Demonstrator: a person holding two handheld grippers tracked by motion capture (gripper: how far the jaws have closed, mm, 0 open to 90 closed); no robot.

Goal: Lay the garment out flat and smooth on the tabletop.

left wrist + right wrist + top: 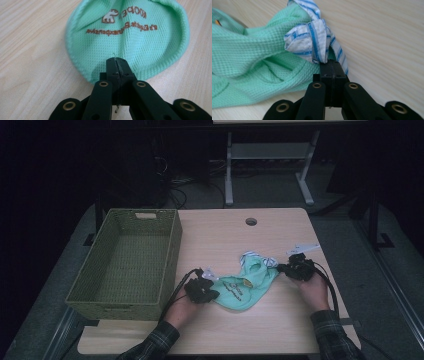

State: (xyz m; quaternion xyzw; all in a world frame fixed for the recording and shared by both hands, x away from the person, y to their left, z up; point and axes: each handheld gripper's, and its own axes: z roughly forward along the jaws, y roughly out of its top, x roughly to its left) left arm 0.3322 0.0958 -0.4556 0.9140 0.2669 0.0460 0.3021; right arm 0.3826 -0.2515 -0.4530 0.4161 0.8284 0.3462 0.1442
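Dark floor and metal desk legs (229,175) lie beyond a pale wooden counter (280,325), which has a round cable hole (251,221) near its far edge. On its left side stands an olive woven basket (170,255), open-topped, just beside the left hand-held gripper (210,287). Near the front middle of the counter lies a mint-green mesh garment (245,282) with brown printed lettering and a blue-and-white striped trim (312,41). The left hand-held gripper's jaws are pressed together on the garment's rounded hem (112,62). The right hand-held gripper (285,268) pinches the striped trim at the garment's other end, jaws closed tight. Nothing lies between the garment and the basket. Plaid sleeves (335,337) enter from the counter's near edge.
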